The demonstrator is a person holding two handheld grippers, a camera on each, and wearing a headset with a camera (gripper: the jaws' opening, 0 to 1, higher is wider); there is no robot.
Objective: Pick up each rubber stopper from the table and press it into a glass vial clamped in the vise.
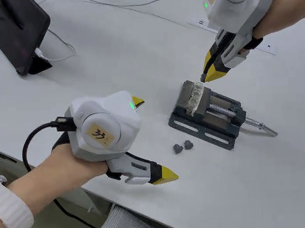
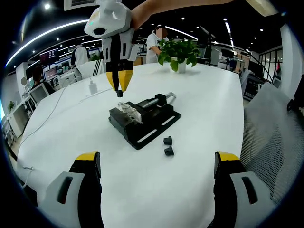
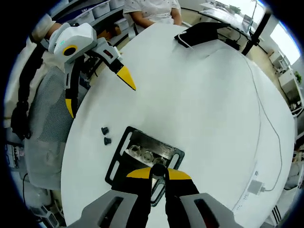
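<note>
On the white desk (image 1: 115, 50), right of centre: black vise (image 1: 220, 122), clamping a short row of clear glass vials (image 1: 194, 97) upright between its plates.

Directly above the far end of that row: right gripper (image 1: 205, 78), pointed steeply down, jaws closed on one dark rubber stopper (image 3: 159, 170). Stopper pinched at the very tips, protruding below them, just over a vial mouth; contact with the glass not discernible.

Just near-left of the vise base, on bare desk: two loose stoppers (image 1: 178, 149), dark, close beside each other, apart from the vise.

Near left, held in a hand: left gripper (image 1: 152, 139), roughly level over the desk, jaws spread wide with nothing between them. Loose stoppers ahead of the tips, about centred on the gap as seen in the left gripper view, with the vise beyond.

Far left corner: dark tablet (image 1: 14, 26) propped on a stand.

Far side of the desk, in the left gripper view: potted plant (image 2: 178, 50).
</note>
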